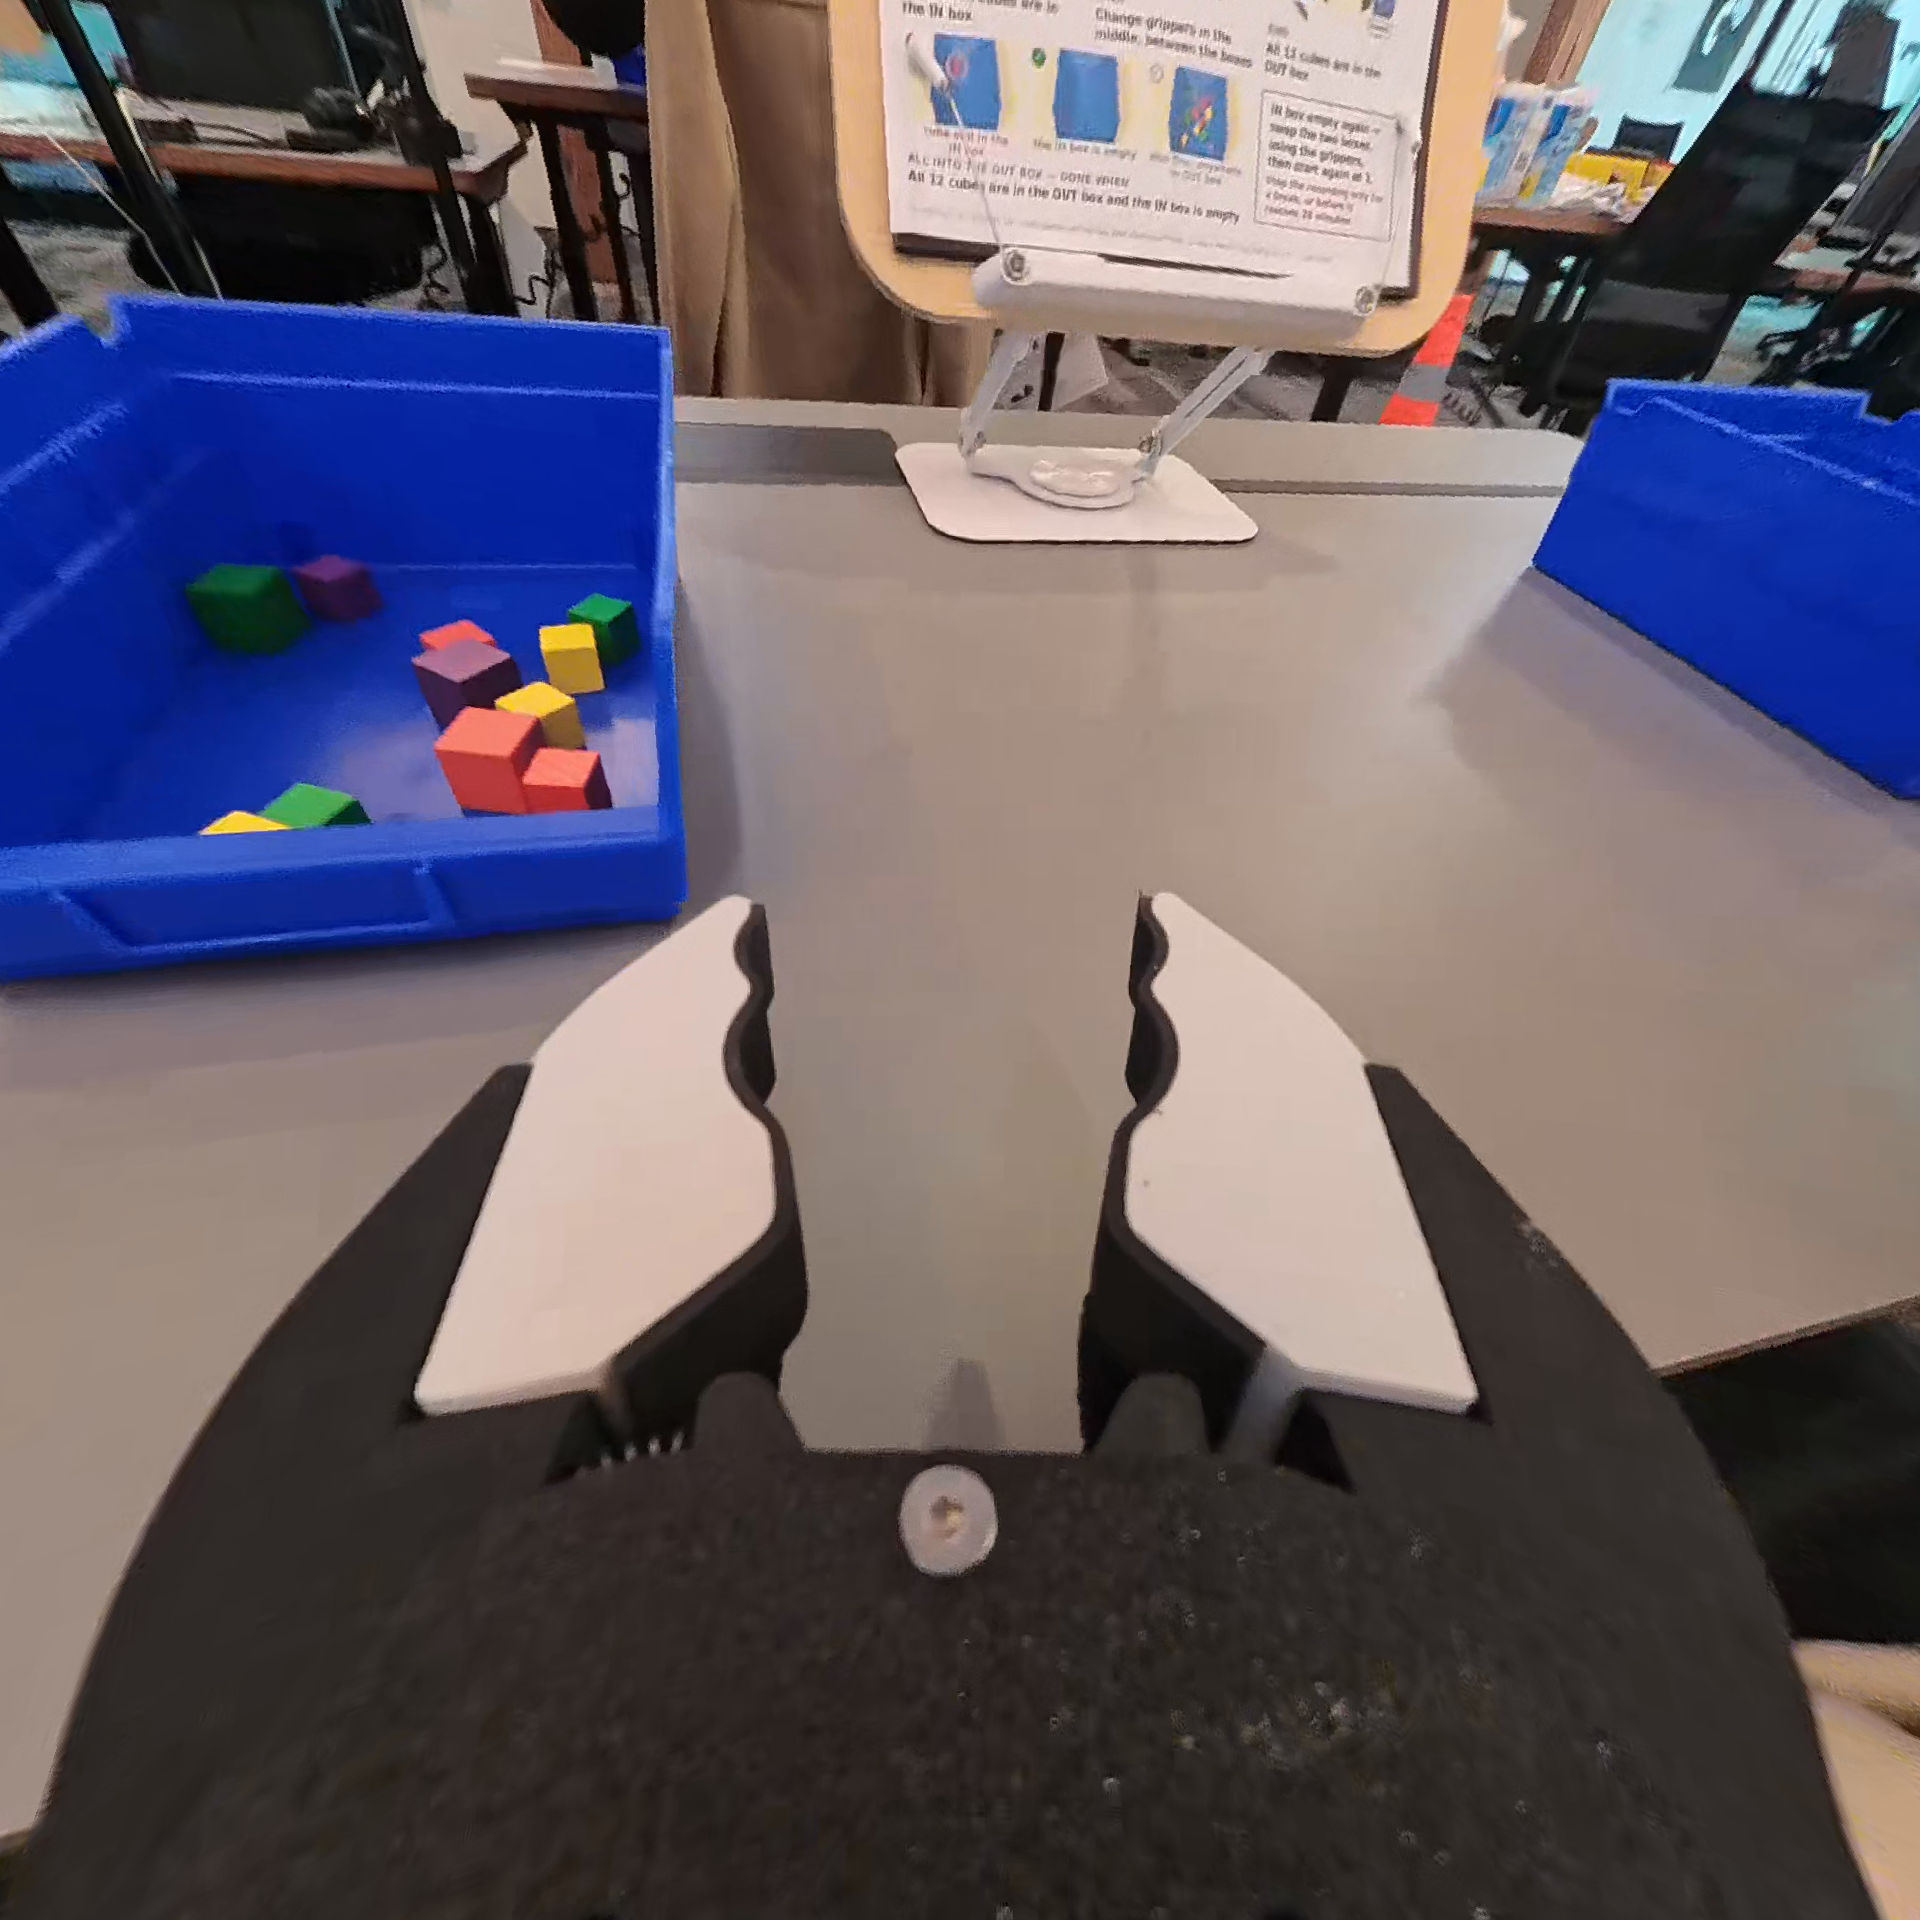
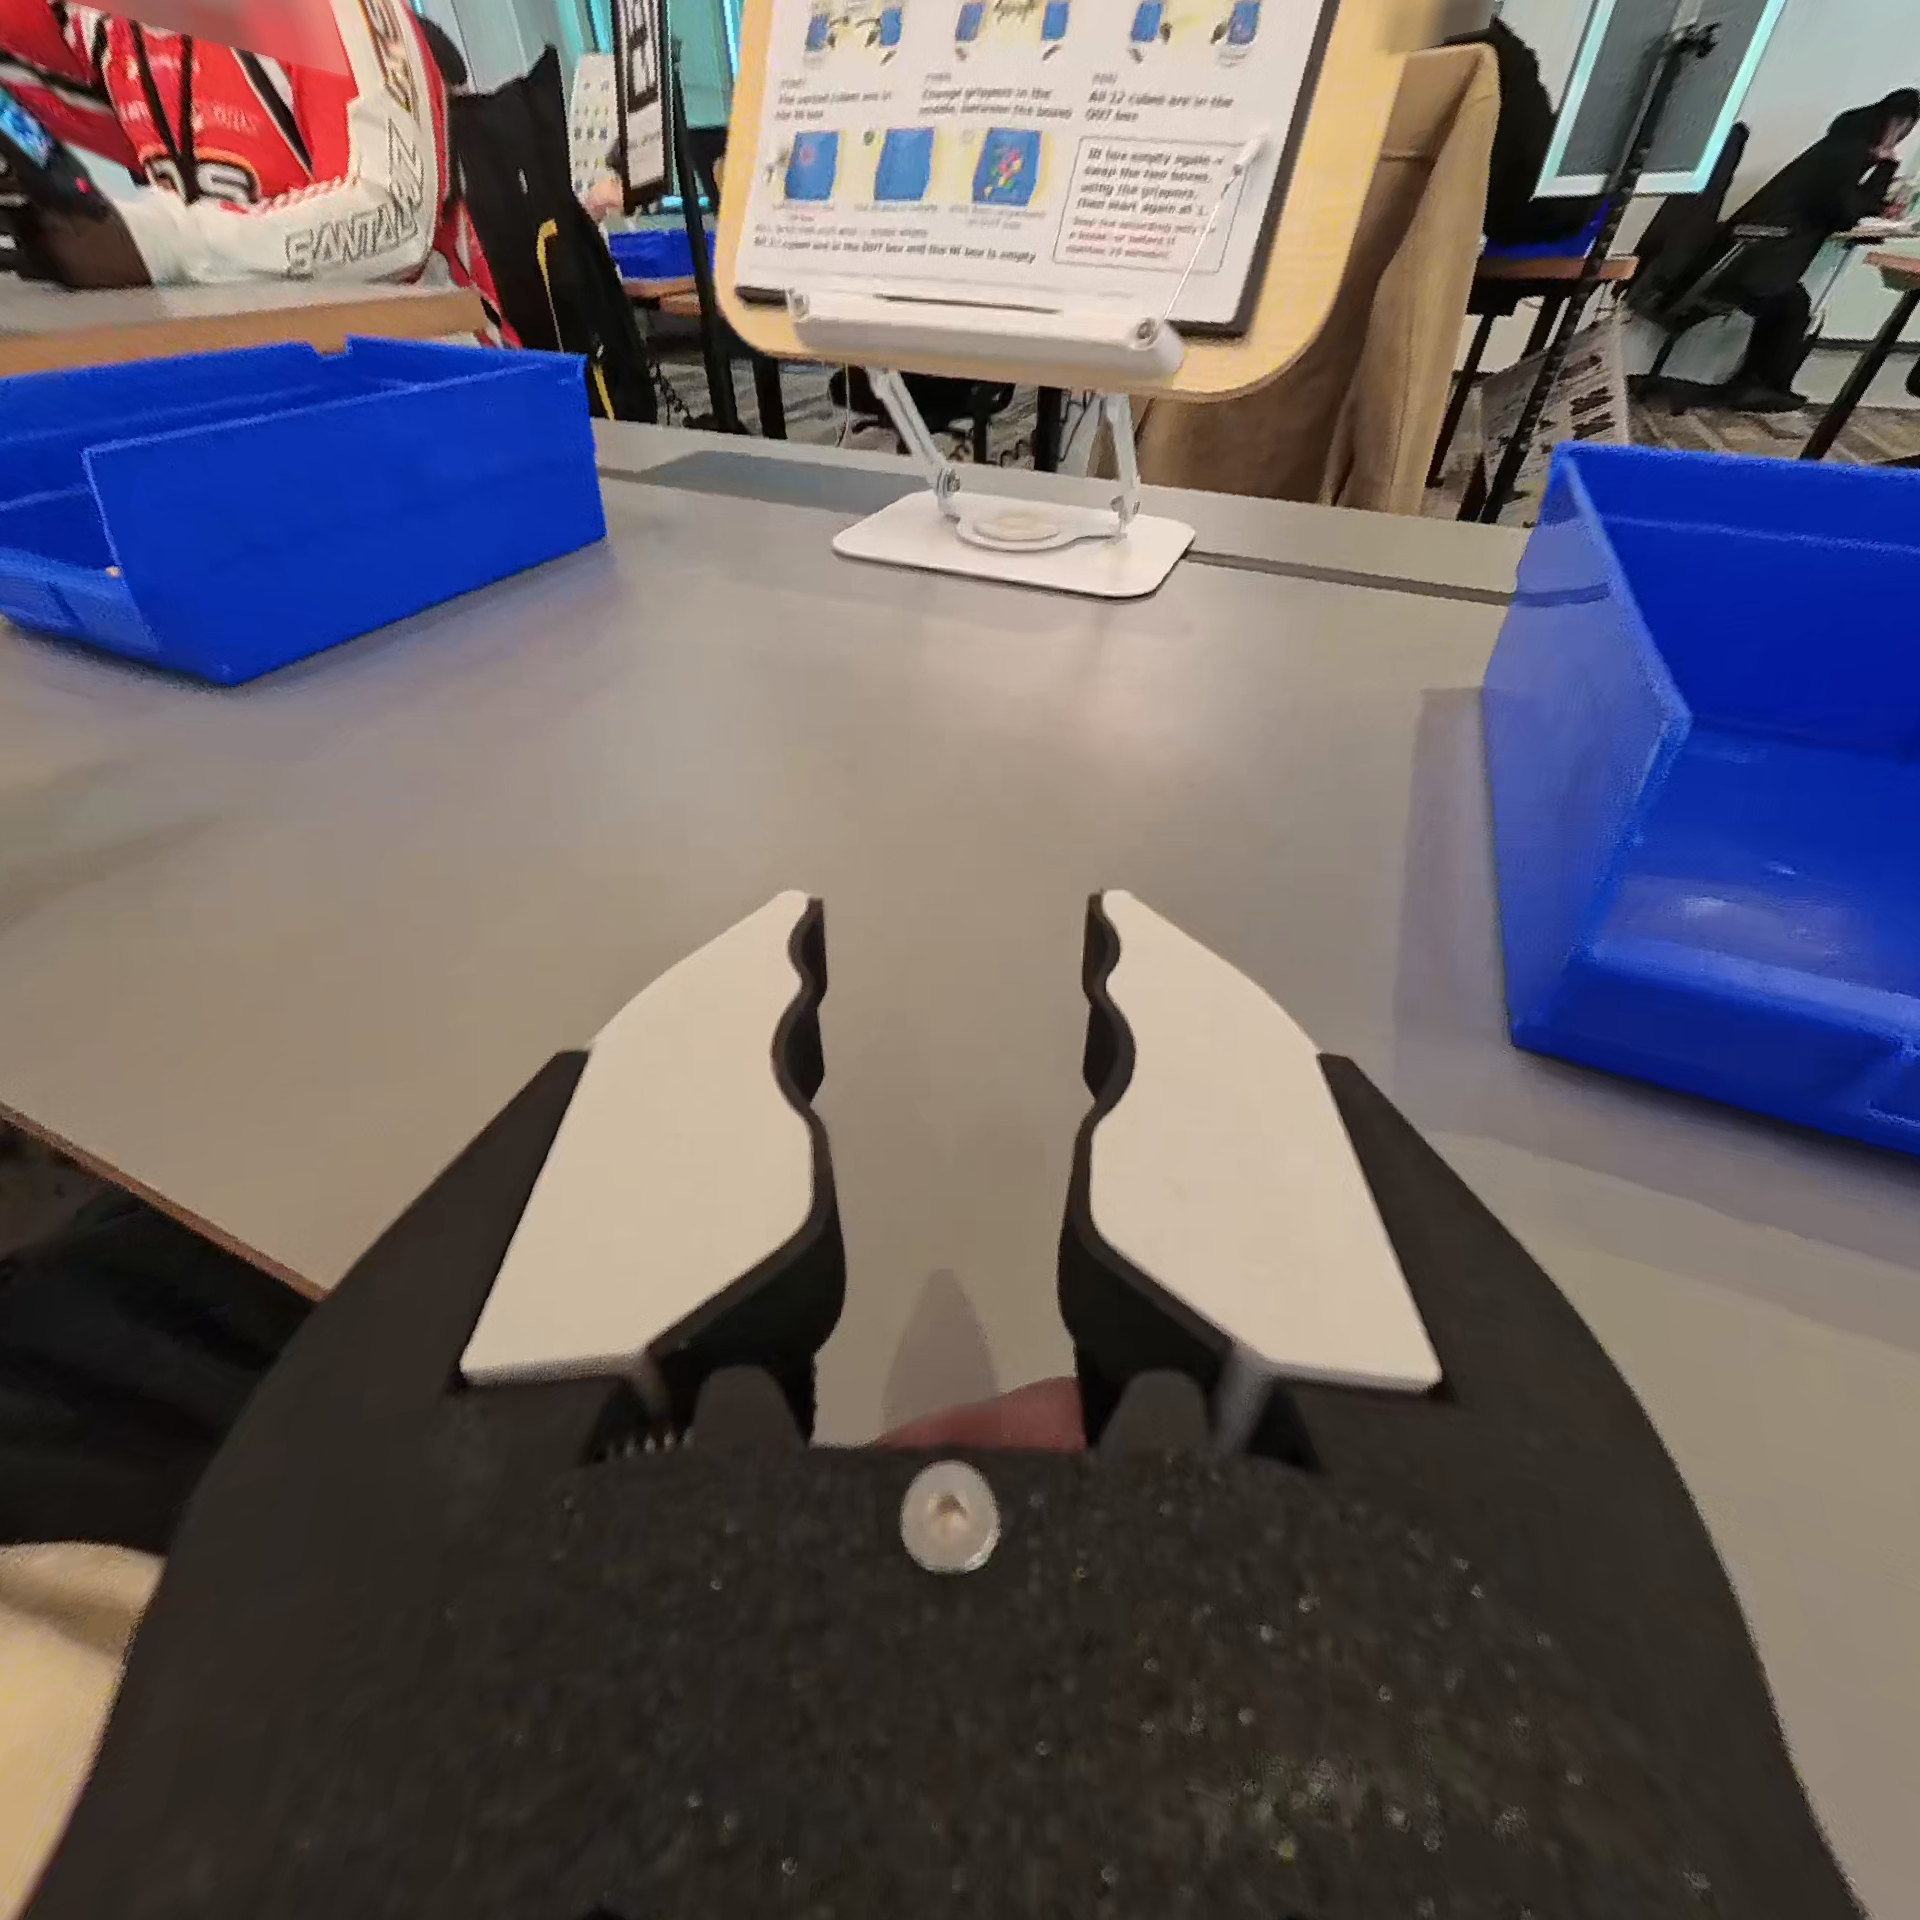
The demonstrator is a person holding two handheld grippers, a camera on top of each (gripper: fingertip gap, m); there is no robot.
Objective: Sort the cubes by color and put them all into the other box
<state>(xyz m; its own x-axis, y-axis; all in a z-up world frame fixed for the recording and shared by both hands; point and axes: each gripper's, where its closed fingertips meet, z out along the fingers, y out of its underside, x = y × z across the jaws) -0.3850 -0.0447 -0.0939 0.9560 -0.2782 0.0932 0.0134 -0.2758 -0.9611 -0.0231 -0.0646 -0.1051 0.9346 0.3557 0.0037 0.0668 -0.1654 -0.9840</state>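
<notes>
We hold both tongs wide open, empty, over grey desk [image 1: 935, 727]: left tongs [image 1: 951, 914], right tongs [image 2: 954, 909]. Small wooden cubes, red/yellow/green/purple [image 1: 488, 758], all sit in blue plastic bin at left [image 1: 343, 904]; other blue plastic bin [image 2: 1621, 831] at right looks empty. Next, prob.: left tongs come over near wall from above, take one colour first. Desk between bins bare; white stand base [image 1: 1081, 509] at back.

In the left wrist view the right-hand box [image 1: 1756, 582] runs off the picture's edge, its inside hidden. The left box's near wall [image 1: 343, 894] hides the lower parts of a yellow cube [image 1: 241, 824] and a green cube [image 1: 312, 805].
</notes>
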